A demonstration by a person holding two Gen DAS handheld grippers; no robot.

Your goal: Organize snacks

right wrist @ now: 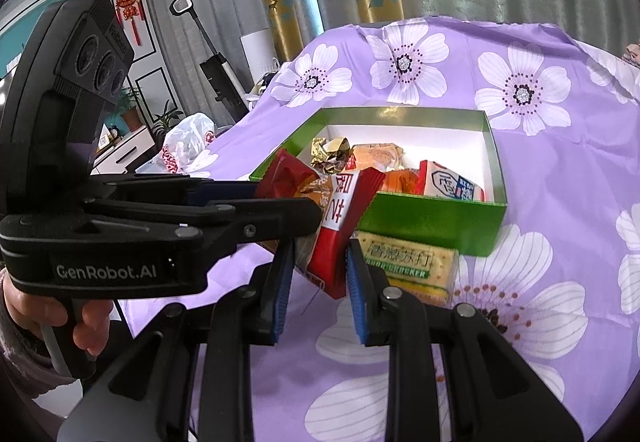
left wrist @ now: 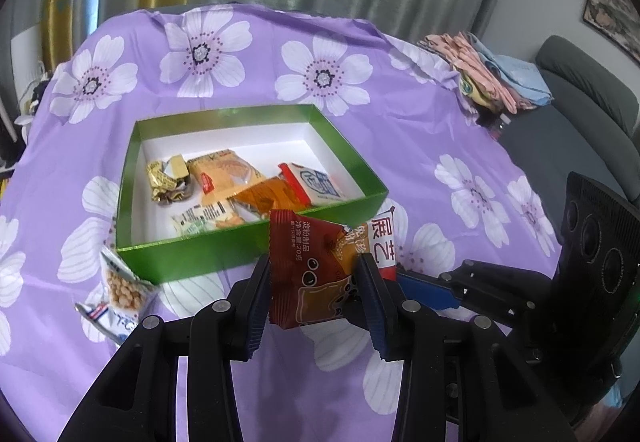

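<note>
Left gripper (left wrist: 316,278): nearest to us in the left wrist view, its ribbed blue pads clenched on the red-brown snack packet (left wrist: 308,266).
Right gripper (right wrist: 318,282): we see its pads pressed on the same packet's other end, a red-and-white panel with large characters (right wrist: 336,226).
Packet position: held in the air between both claws, just in front of the near wall of the green box (left wrist: 192,254), above the purple floral tablecloth (left wrist: 360,114).
Packet look: crinkled foil, dark red-brown side with white print and round black dots, serrated edge, twisted in the middle.
Box: open-topped, green walls, white inside, resting on the cloth.
Box contents: gold foil-wrapped sweets (left wrist: 166,178) at left; an orange-tan pouch (left wrist: 224,170); an orange wrapper (left wrist: 264,198); a white-and-red packet with blue print (left wrist: 316,184) at right; a pale packet with a barcode (left wrist: 208,218) near the front wall.
Outside box: a bag of round yellow snacks (left wrist: 120,290) at the near left corner; a green-and-yellow cracker pack (right wrist: 408,270) just beside the near wall.
</note>
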